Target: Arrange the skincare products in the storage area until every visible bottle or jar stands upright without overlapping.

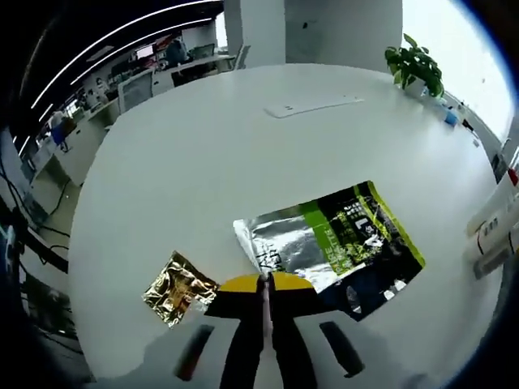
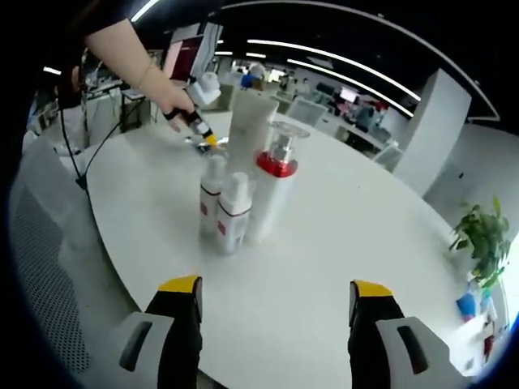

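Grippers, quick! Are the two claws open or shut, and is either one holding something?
Left gripper: shut, jaws pressed together, holding nothing I can see, over the white table.
Right gripper: open wide, empty, facing the bottles.

Open-plan office | round white worktop (image 1: pixel 203 162) | potted green plant (image 1: pixel 415 66) at worktop's far edge, also seen (image 2: pixel 485 235) | white square pillar (image 2: pixel 434 130) | long ceiling light strips (image 2: pixel 324 55) overhead | desks with monitors (image 1: pixel 134 87) behind | bright window (image 1: pixel 454 40) beyond plant
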The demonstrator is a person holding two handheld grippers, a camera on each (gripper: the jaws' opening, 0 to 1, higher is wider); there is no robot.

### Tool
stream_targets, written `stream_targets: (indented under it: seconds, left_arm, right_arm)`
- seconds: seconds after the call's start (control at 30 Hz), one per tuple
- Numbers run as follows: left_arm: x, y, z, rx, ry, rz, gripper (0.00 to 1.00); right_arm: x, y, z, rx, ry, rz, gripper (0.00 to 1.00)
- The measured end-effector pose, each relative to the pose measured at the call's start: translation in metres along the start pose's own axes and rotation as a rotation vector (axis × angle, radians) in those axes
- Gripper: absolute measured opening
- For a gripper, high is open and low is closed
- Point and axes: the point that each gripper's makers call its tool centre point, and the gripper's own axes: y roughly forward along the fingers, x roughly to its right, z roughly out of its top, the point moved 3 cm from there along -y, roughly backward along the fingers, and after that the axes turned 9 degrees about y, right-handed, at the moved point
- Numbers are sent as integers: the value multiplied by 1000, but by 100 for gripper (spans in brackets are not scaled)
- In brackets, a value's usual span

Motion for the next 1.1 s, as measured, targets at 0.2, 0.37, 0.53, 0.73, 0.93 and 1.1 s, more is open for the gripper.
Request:
stream_targets:
  seconds: [0.2,0.37,0.53,0.73,0.93,1.1]
  left_arm:
    - [-4,2,-2,-23,-6,-36,0]
    - [3,-2,-1,-19,-32,-83,0]
    - [7,-19,12,31,-117,-99,0]
    - [21,-54,47,135,-182,-155,0]
    - [26,-71,61,188,-149,-218,0]
    - [39,-90,69,212,-114,-271,0]
  right_arm:
    - [0,0,0,0,-3,1,76]
    - [0,0,0,-1,-6,1,76]
    - [-1,-1,1,2,-12,2,76]
    - [-2,-1,1,3,-24,6,76]
    - [-2,-1,1,2,-33,4,75]
    - [-3,-3,4,8,-44,0,74]
